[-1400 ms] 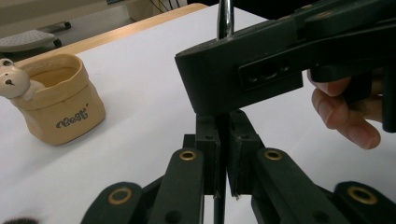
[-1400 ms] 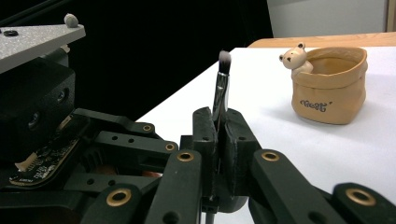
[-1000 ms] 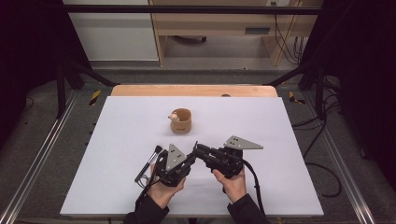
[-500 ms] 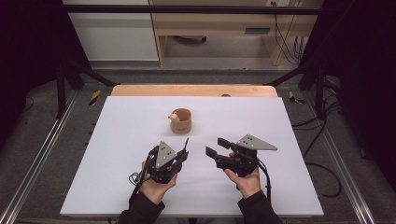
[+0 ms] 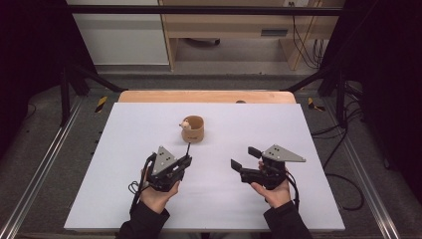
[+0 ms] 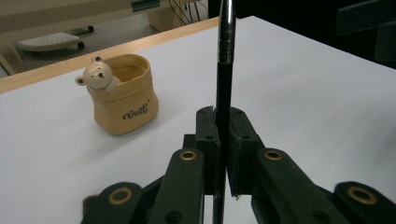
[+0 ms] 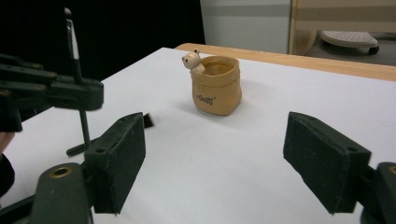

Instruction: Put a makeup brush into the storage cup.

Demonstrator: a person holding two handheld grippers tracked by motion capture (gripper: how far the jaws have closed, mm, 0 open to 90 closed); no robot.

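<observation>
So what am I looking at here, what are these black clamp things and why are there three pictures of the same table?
A person sits at a white table and holds a hand tool in each hand, each with two black jaws that pinch like tongs. The high view looks down from above the person. The other two pictures come from small cameras riding on each tool, looking along its jaws.

The left gripper is shut on a thin black pen, which stands upright between its pads in the left gripper view. The right gripper holds nothing; its jaws have just been opening and stand wide apart.

Farther back on the table stands a small tan pot with a little bear figure peeking over its rim. It looks like a pen holder.
</observation>
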